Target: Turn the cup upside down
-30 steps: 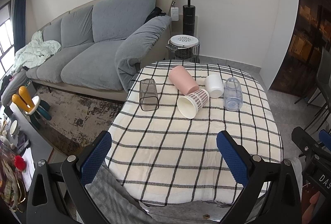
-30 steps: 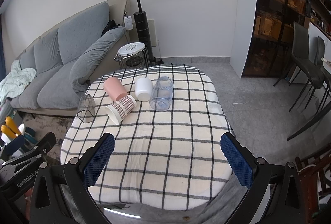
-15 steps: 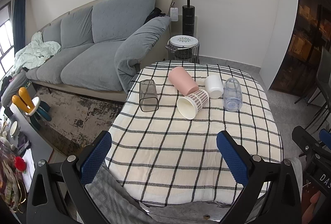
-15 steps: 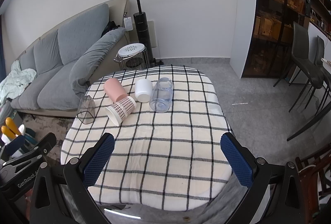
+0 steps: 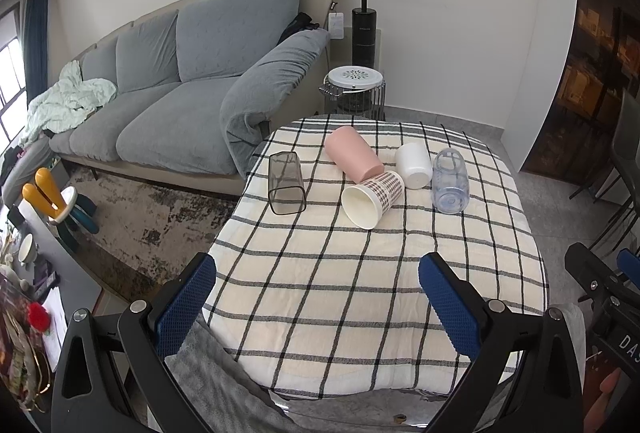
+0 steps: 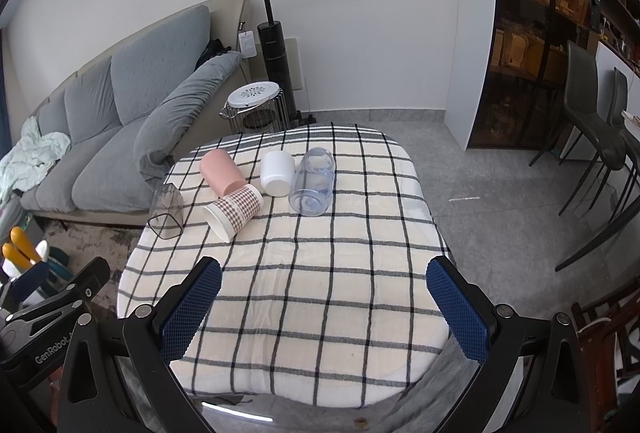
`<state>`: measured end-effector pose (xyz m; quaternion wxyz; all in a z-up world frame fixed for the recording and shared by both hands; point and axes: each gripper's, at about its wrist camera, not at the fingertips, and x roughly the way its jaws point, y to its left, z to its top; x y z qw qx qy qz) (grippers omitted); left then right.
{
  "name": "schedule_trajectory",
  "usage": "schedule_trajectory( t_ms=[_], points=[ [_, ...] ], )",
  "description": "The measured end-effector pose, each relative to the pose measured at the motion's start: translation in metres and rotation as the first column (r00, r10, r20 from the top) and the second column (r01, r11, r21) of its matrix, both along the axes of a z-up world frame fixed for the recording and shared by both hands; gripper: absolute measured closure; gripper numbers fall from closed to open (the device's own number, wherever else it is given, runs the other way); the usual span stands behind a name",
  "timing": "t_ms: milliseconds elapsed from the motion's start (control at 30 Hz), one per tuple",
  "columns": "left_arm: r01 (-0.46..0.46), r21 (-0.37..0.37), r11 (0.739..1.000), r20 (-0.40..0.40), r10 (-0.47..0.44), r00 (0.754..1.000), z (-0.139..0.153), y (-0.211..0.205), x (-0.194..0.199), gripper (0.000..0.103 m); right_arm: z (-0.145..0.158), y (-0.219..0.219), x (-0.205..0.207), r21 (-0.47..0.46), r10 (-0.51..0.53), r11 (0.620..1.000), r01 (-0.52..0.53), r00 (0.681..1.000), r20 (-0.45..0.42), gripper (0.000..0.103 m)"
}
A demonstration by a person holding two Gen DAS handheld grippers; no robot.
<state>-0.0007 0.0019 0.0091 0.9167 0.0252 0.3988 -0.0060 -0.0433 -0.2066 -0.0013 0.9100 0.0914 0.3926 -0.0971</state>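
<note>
Several cups lie on their sides at the far end of the checked tablecloth point(image 5: 360, 293): a smoky clear square cup point(image 5: 286, 188) point(image 6: 166, 211), a pink cup point(image 5: 353, 153) point(image 6: 221, 172), a checked paper cup point(image 5: 372, 199) point(image 6: 233, 212), a white cup point(image 5: 414, 166) point(image 6: 277, 173) and a clear bluish cup point(image 5: 450, 186) point(image 6: 313, 181). My left gripper point(image 5: 318, 307) is open and empty above the table's near edge. My right gripper point(image 6: 323, 311) is open and empty too, well short of the cups.
A grey sofa point(image 5: 180, 85) stands left of the table. A wire side table point(image 5: 354, 89) and an upright vacuum point(image 5: 363, 5) stand behind it. Dark chairs point(image 6: 592, 125) are at the right. A grey towel point(image 5: 216, 389) hangs at the near edge.
</note>
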Motion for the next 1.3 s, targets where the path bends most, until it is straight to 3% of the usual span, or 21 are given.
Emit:
schedule_trajectory(
  t_ms=[367,633,1000,1300],
  points=[
    [0.005,0.002,1.0,-0.003,-0.005,1.0,-0.005,-0.001,0.002,0.0,0.001,-0.001,0.001,0.0,0.0,1.0,0.0,1.0,0.0,0.0],
    [0.041,0.032,0.999,-0.009,-0.04,0.999,-0.017,-0.013,0.025,0.0,-0.008,-0.005,0.016,0.008,-0.012,1.0,0.012,1.0,-0.009,0.0],
    [0.156,0.069,0.985,-0.057,-0.152,0.987,-0.051,-0.041,0.1,0.0,-0.026,-0.019,0.071,0.022,-0.053,0.998,0.053,0.998,-0.039,0.0],
    [0.301,0.093,0.949,-0.153,-0.285,0.946,-0.11,-0.078,0.176,0.0,-0.061,-0.035,0.129,0.034,-0.117,0.992,0.12,0.989,-0.09,0.0]
  ],
)
